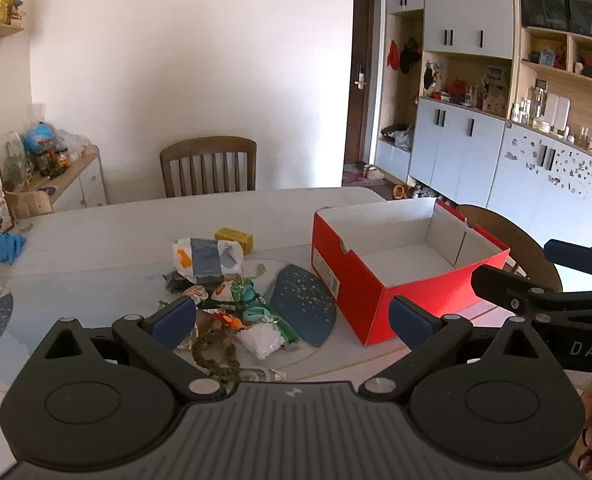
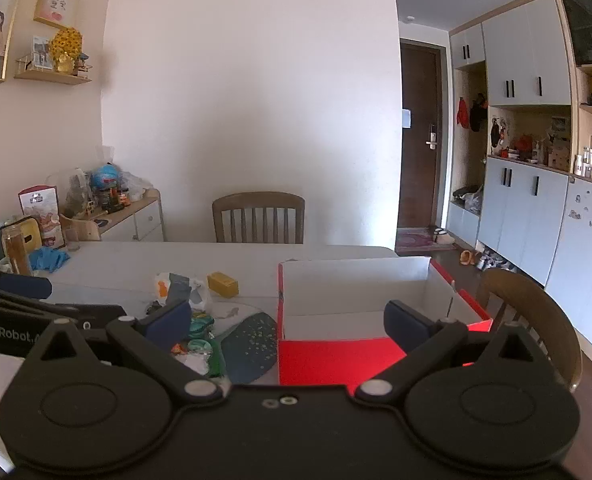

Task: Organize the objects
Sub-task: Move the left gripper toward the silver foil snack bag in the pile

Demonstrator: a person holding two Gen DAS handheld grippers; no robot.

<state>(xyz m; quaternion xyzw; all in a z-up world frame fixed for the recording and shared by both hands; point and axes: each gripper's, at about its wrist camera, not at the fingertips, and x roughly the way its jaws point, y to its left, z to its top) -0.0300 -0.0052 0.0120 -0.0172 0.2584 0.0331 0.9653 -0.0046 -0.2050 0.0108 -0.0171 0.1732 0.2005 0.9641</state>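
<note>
A pile of small mixed objects (image 1: pixel 231 312) lies on the white table (image 1: pixel 115 232), with a white pouch with grey tape (image 1: pixel 205 258) and a yellow block (image 1: pixel 233 239) behind it. An open red box (image 1: pixel 348 276) with a white, empty inside stands to the right of the pile. My left gripper (image 1: pixel 291 318) is open and empty, held above the pile's near edge. My right gripper (image 2: pixel 285 322) is open and empty, in front of the red box (image 2: pixel 336 356). The pile (image 2: pixel 197 332) also shows in the right wrist view.
A dark blue speckled placemat (image 1: pixel 302 304) lies between pile and box. A wooden chair (image 1: pixel 207 166) stands at the table's far side, another chair (image 1: pixel 512 240) at the right. Blue cloth (image 1: pixel 3 248) and jars sit at the left edge. Cabinets line the right wall.
</note>
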